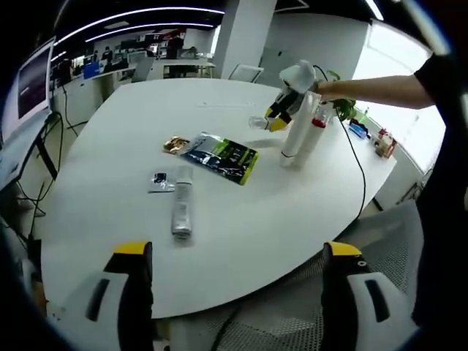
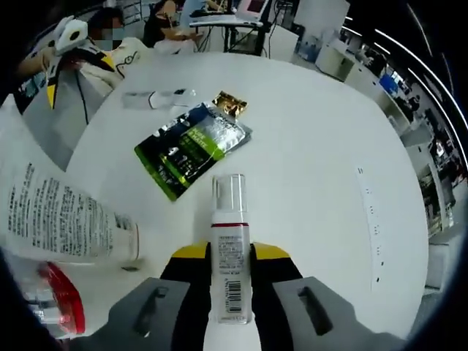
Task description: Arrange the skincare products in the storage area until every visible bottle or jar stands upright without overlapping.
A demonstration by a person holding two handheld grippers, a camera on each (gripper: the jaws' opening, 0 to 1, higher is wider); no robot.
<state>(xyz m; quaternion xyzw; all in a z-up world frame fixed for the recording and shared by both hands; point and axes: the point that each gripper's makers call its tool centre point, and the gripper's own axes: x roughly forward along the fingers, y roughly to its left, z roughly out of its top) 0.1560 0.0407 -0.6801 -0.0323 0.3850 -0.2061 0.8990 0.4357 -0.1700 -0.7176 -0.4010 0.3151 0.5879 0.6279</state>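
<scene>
My right gripper [image 2: 230,256] is shut on a small white bottle [image 2: 231,201] with a clear cap and a red band, held lying along the jaws above the table. In the left gripper view this gripper [image 1: 281,110] holds the bottle [image 1: 257,122] beside a tall white tube [image 1: 295,131] and a red-capped bottle [image 1: 316,126], both upright. The same tube [image 2: 62,212] and red cap [image 2: 57,303] loom at the left of the right gripper view. A silver tube [image 1: 181,208] lies flat on the table. My left gripper [image 1: 238,252] hangs open over the near table edge.
On the white oval table [image 1: 248,212] lie a green-and-black pouch [image 1: 221,156], a gold packet [image 1: 175,144] and a small sachet [image 1: 159,181]. A cable [image 1: 355,157] runs along the right side. Small items [image 1: 380,140] sit at the far right edge. A person's arm [image 1: 373,88] reaches in.
</scene>
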